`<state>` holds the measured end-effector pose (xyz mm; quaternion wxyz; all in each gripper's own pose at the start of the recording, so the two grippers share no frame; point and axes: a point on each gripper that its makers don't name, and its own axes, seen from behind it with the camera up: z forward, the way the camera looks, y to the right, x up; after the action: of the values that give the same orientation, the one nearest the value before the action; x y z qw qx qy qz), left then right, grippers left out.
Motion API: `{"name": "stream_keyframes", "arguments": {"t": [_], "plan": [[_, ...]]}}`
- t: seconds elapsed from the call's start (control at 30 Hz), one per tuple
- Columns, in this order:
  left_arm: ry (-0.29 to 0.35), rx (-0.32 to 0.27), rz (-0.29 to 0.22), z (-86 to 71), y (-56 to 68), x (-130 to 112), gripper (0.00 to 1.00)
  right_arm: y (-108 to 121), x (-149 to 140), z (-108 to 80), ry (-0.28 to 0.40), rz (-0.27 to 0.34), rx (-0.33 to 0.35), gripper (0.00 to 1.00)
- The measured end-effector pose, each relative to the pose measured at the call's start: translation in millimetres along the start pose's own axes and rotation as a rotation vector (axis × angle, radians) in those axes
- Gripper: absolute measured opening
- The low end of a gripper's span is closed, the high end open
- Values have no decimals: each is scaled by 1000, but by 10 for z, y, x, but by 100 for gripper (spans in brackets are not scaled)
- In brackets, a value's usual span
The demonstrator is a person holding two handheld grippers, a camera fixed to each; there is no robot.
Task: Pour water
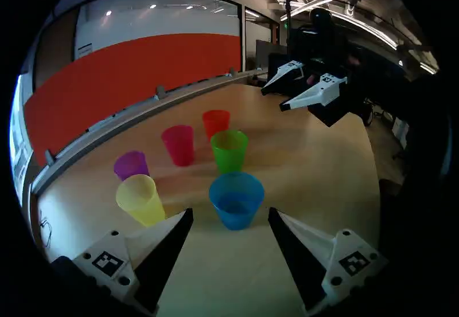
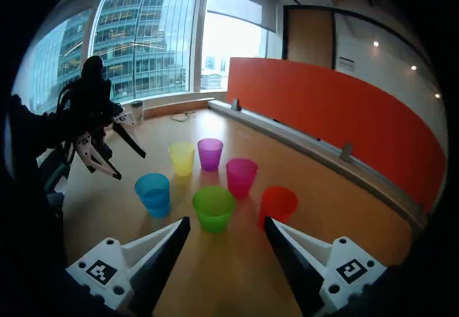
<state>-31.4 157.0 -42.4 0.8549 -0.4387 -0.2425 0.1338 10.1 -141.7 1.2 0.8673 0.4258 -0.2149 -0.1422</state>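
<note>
Blue cup (image 1: pixel 236 200) sits untouched before the wide-open left hand-held gripper (image 1: pixel 229 210)

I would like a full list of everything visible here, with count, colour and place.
blue cup: one, blue, ahead of left gripper
green cup: one, green, ahead of right gripper
red cup: one, red, beside green
pink cup: one, pink, beside red
purple cup: one, purple, beside pink
yellow cup: one, yellow, beside purple
table: one, light wood, under cups
partition: one, orange, along table edge
left gripper: one, white, open, empty
right gripper: one, white, open, empty
</note>
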Motion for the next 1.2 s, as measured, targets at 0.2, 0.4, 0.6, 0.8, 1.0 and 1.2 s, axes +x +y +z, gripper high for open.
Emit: {"name": "stream_keyframes", "arguments": {"t": [0.2,0.4,0.6,0.8,1.0,1.2], "plan": [[-34,-20,13,92,13,-80,98,-18,-59,110,-19,-12,18,100],[-67,-40,14,196,29,-139,98,-26,-111,236,-36,-23,35,100],[-85,-57,10,300,42,-152,98,-39,-143,350,-50,-29,54,100],[-105,-71,10,416,55,-180,98,-44,-186,456,-66,-31,67,100],[-120,-86,-3,533,72,-195,98,-61,-209,557,-74,-31,82,100],[-121,-97,-9,636,78,-179,98,-71,-254,655,-92,-28,95,100]]}}
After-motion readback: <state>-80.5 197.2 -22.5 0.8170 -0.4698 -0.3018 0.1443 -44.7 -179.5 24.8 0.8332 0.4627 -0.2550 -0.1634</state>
